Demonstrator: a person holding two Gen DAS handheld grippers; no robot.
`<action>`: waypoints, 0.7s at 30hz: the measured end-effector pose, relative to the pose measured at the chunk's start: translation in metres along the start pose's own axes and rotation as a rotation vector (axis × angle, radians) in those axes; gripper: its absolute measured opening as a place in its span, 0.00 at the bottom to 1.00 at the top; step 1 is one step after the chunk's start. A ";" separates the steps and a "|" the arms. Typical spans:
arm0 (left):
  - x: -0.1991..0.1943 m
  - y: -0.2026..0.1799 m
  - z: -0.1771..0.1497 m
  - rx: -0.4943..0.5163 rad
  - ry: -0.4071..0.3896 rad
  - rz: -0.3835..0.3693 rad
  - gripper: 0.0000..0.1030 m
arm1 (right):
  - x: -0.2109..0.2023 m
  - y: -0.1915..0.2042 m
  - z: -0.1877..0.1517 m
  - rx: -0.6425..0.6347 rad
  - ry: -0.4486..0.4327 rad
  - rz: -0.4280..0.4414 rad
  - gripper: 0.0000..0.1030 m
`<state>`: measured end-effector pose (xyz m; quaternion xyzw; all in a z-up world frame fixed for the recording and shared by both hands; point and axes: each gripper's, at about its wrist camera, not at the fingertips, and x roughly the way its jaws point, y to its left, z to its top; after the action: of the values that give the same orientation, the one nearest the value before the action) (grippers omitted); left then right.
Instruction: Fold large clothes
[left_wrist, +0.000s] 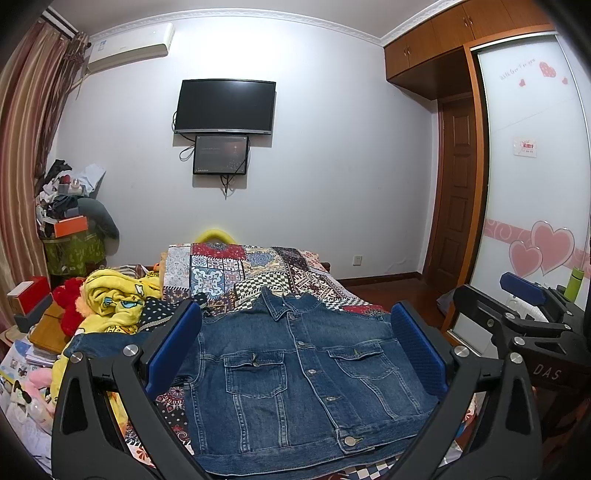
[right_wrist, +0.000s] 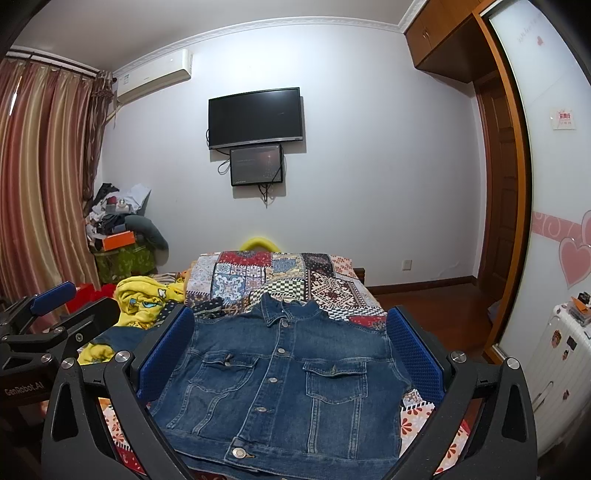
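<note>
A blue denim jacket lies flat and buttoned, collar away from me, on the patchwork bedspread. It also shows in the right wrist view. One sleeve lies out to the left. My left gripper is open and empty, held above the near part of the jacket. My right gripper is open and empty too, beside it on the right. Each gripper shows in the other's view: the right gripper and the left gripper.
A yellow cartoon blanket and red plush toy lie left of the jacket. Boxes and clutter stack at the left wall by the curtain. A wardrobe and white suitcase stand to the right.
</note>
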<state>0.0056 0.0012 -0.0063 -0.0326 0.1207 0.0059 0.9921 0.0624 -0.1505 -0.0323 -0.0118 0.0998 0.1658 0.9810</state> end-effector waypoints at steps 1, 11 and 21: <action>0.000 0.000 0.000 0.000 0.000 0.000 1.00 | 0.000 0.000 0.000 -0.001 0.001 0.000 1.00; 0.006 0.003 -0.001 -0.014 0.010 0.000 1.00 | 0.001 0.000 -0.001 0.000 0.006 0.000 1.00; 0.016 0.012 -0.001 -0.033 0.031 0.001 1.00 | 0.013 0.003 -0.001 -0.003 0.033 -0.005 1.00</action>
<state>0.0209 0.0126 -0.0124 -0.0490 0.1358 0.0080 0.9895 0.0734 -0.1438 -0.0354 -0.0162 0.1155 0.1635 0.9796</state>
